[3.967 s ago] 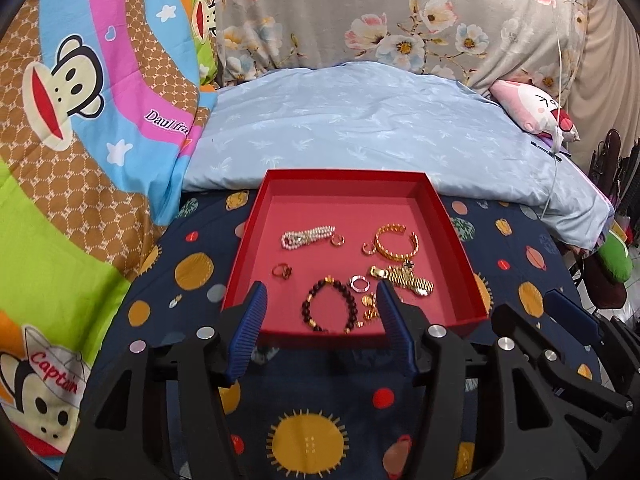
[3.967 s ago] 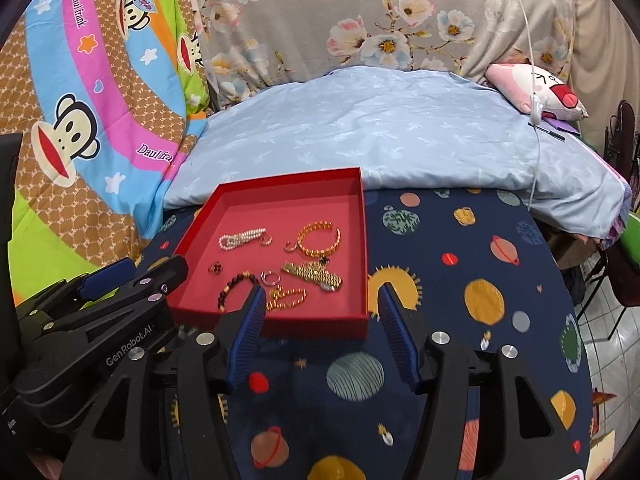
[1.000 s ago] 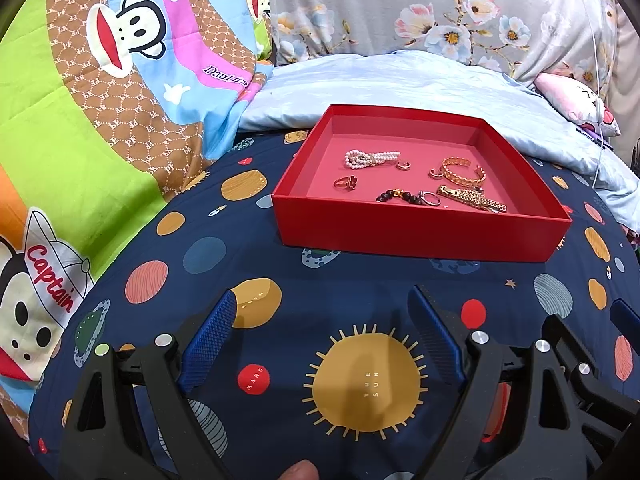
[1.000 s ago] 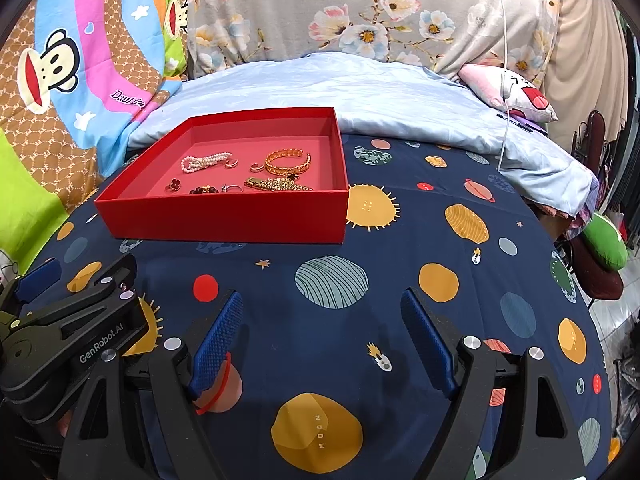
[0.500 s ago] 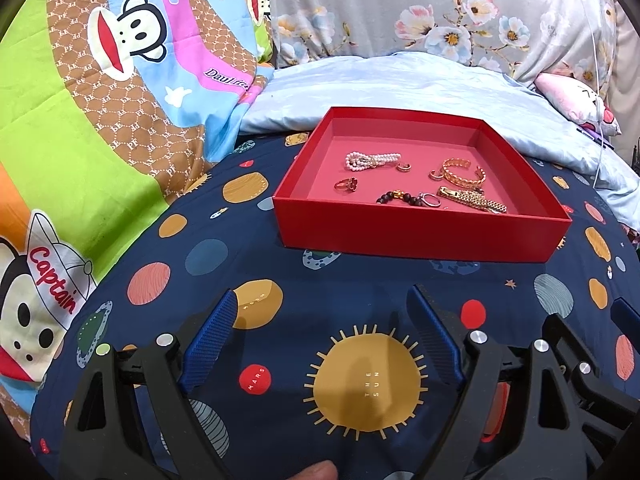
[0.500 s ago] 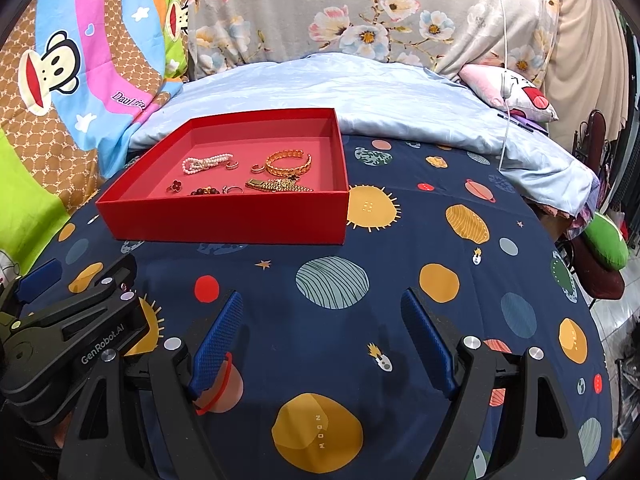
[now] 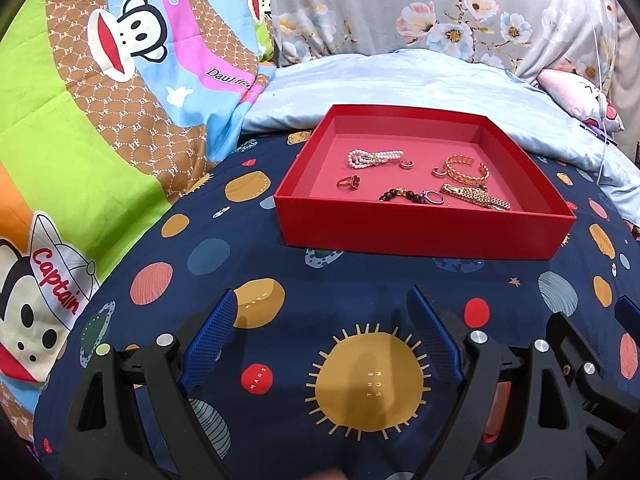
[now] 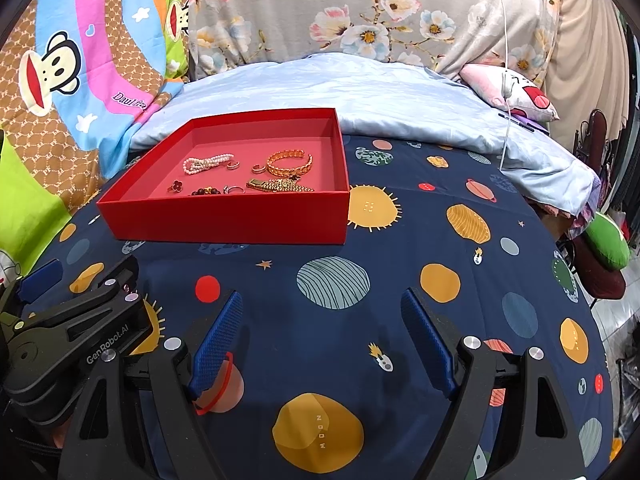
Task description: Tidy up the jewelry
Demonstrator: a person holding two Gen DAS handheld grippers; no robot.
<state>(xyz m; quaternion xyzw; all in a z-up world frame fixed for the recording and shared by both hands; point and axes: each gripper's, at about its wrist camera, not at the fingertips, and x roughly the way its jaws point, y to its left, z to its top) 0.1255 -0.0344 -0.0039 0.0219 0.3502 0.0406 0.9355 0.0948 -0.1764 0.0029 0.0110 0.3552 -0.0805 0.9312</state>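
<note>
A red tray [image 7: 420, 236] [image 8: 224, 220] stands on the navy planet-print cloth, well ahead of both grippers. Inside lie a pearl bracelet [image 7: 374, 157] [image 8: 206, 163], a gold bangle [image 7: 466, 168] [image 8: 290, 162], a gold watch band [image 7: 476, 197] [image 8: 280, 186], a dark bead bracelet [image 7: 402, 195] [image 8: 205, 191], a red flower ring [image 7: 350, 182] [image 8: 176, 186] and several small rings. My left gripper [image 7: 322, 336] is open and empty, low over the cloth. My right gripper [image 8: 322, 338] is open and empty, to the right of the left gripper's body [image 8: 76, 332].
A pale blue pillow [image 7: 400, 80] [image 8: 360, 92] lies behind the tray. A colourful monkey-print blanket [image 7: 100, 100] rises on the left. A pink plush [image 8: 516, 90] and a white cable [image 8: 505, 80] are at the back right. The bed edge drops off on the right [image 8: 600, 280].
Over four seconds both grippers pulled back from the tray and opened wider. In the last second they have barely moved.
</note>
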